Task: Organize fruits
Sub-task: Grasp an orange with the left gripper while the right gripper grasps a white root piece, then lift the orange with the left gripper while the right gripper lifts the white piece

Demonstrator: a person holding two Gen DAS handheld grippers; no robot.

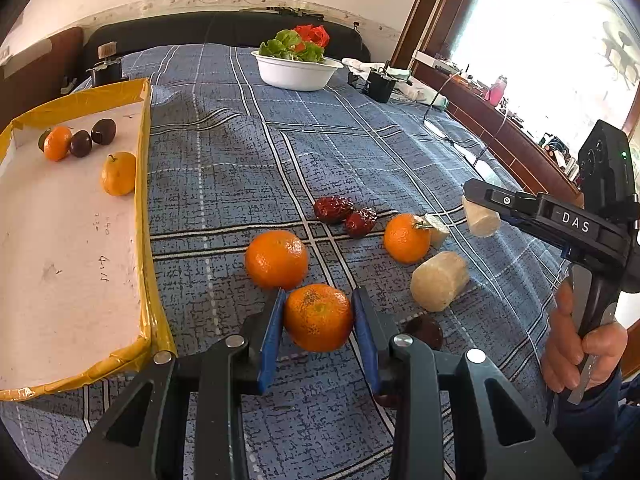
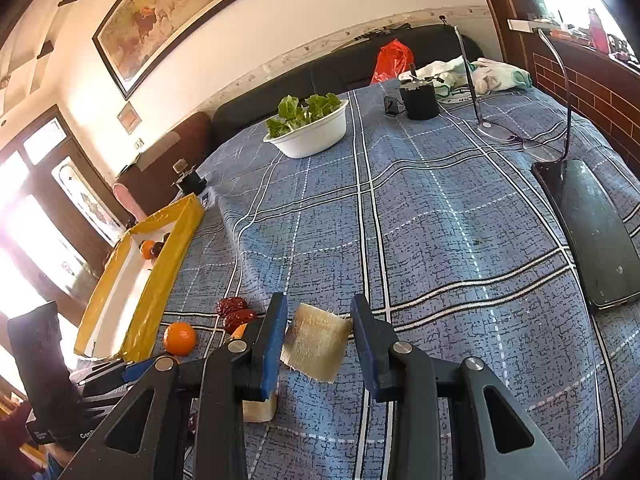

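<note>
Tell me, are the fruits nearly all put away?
About halfway. The yellow-edged white tray already holds two oranges and two dark plums. The left gripper grips an orange mandarin; the right gripper holds a pale sugarcane chunk. Two oranges, two red dates and more cane remain on the blue plaid cloth.

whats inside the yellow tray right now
Yellow tray holds two oranges, two dark fruits; something green hides behind the far orange.

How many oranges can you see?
5. One in the left tool, two loose on the bed, two in the tray. More may be hidden behind things.
</note>
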